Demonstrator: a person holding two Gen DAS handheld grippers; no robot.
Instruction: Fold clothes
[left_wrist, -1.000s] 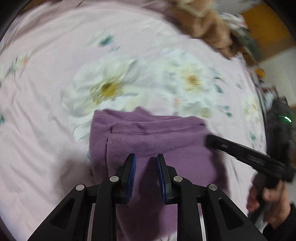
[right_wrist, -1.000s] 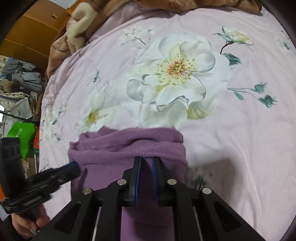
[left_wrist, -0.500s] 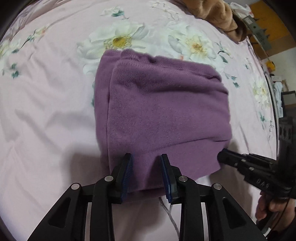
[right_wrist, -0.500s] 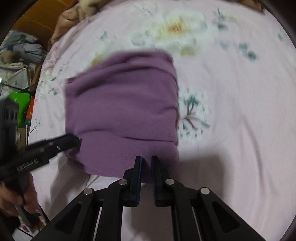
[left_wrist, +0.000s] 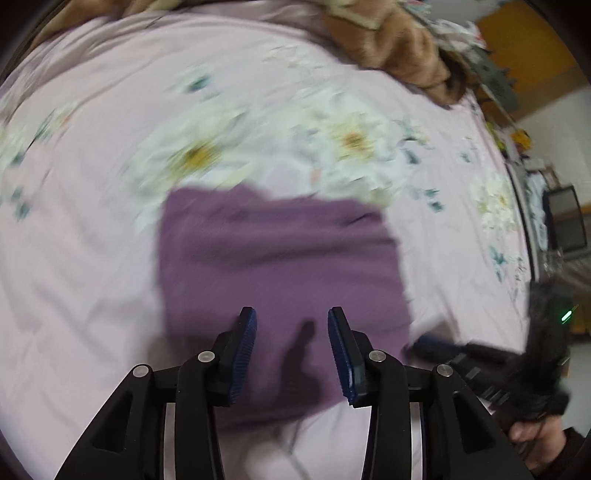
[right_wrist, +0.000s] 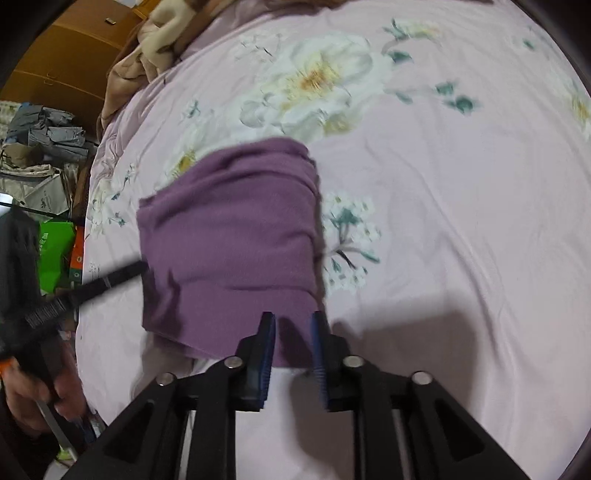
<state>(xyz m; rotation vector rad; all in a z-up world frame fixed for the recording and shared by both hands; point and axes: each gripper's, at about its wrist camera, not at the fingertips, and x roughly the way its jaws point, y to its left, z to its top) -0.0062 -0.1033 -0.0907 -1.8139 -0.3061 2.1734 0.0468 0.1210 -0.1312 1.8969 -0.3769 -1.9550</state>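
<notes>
Left wrist view
Left tongs: the black two-finger left gripper (left_wrist: 291, 343) with blue ribbed pads points steeply down; its jaws have just been opening and stand moderately wide, with nothing pinched between them.
Garment: the folded purple fleece garment (left_wrist: 280, 266) lies flat just beyond and below the pads, its near edge under the fingertips (the picture is motion-blurred, so seams are not readable).
Bedding: the pink bedsheet with white flower print (left_wrist: 92, 206) spreads around the garment on every side of the tongs.
Blanket: a crumpled brown plush blanket (left_wrist: 402, 48) sits far ahead, to the upper right.
Other tool: the right gripper (left_wrist: 417, 345) comes in low from the right, its tip at the garment's near right corner.

Right wrist view
Right tongs: the right gripper (right_wrist: 293, 350) has just been opening; its jaws stand a narrow gap apart, the garment's near edge showing between the pads without being clamped.
Garment: the purple fold (right_wrist: 229, 236) lies ahead and slightly left of the tongs, with soft creases along its right side.
Other tool: the left gripper (right_wrist: 142, 267) reaches in from the left, its tip at the garment's left edge.
Hand: a person's hand (right_wrist: 33, 398) grips that tool at lower left.
Bedding: the flowered sheet (right_wrist: 461, 206) fills the right.
</notes>
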